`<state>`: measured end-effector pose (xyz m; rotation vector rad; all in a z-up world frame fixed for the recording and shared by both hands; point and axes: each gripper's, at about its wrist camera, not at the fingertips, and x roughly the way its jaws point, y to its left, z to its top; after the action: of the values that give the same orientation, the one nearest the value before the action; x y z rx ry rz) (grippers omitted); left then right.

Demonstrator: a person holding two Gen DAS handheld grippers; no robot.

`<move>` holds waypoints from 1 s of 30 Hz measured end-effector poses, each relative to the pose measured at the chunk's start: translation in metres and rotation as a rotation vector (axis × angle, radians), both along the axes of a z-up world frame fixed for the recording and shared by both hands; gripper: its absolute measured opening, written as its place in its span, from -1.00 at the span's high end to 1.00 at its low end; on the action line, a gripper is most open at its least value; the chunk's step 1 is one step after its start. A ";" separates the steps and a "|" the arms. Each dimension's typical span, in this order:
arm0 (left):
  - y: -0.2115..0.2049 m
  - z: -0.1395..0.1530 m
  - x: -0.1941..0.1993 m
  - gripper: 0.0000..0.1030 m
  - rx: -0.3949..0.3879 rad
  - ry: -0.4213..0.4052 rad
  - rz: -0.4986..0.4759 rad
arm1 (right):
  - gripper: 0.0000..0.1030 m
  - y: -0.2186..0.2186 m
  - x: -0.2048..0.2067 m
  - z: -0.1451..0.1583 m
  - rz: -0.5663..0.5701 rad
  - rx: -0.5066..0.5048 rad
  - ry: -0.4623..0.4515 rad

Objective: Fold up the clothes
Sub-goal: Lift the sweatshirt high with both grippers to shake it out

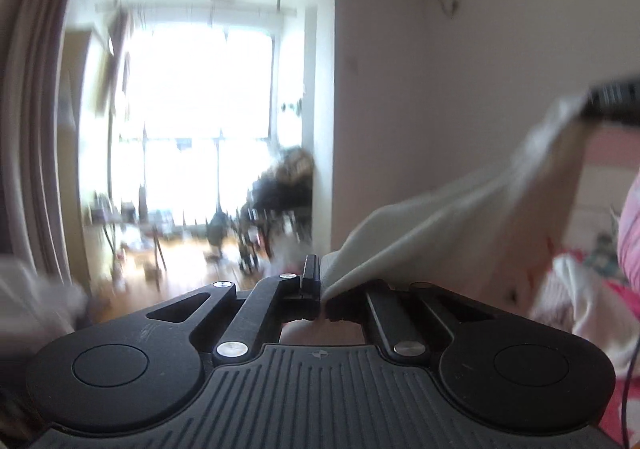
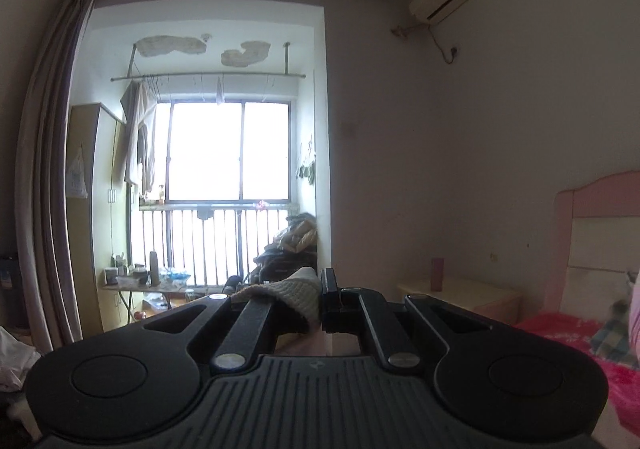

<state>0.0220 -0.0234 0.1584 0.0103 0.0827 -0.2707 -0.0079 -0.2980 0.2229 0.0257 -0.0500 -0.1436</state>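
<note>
Left gripper (image 1: pixel 320 281) and right gripper (image 2: pixel 322 297) each pinch the cream garment (image 1: pixel 420 233), stretched toward two o'clock; a thin bite may slip

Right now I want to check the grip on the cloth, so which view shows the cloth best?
The left wrist view: the cloth spreads wide from the left tongs up to the right tongs, though blurred. The right wrist view shows only a knit edge pinched beside the tongs.

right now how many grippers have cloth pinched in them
2. The left gripper is shut on the white garment; the right gripper is shut on its knit edge.
</note>
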 end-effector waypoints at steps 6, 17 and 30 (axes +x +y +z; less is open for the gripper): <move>0.010 0.076 -0.046 0.97 -0.055 -0.138 -0.048 | 0.94 0.015 -0.072 0.067 0.013 -0.033 -0.166; 0.017 0.136 -0.108 0.97 -0.205 -0.293 -0.172 | 0.94 0.025 -0.192 0.166 0.048 -0.110 -0.464; 0.013 0.065 -0.036 0.97 -0.211 -0.168 -0.199 | 0.94 0.000 -0.139 0.101 0.009 -0.100 -0.370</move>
<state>-0.0137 -0.0108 0.2233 -0.1694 -0.1145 -0.4755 -0.1471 -0.2982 0.3236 -0.0475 -0.4260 -0.1253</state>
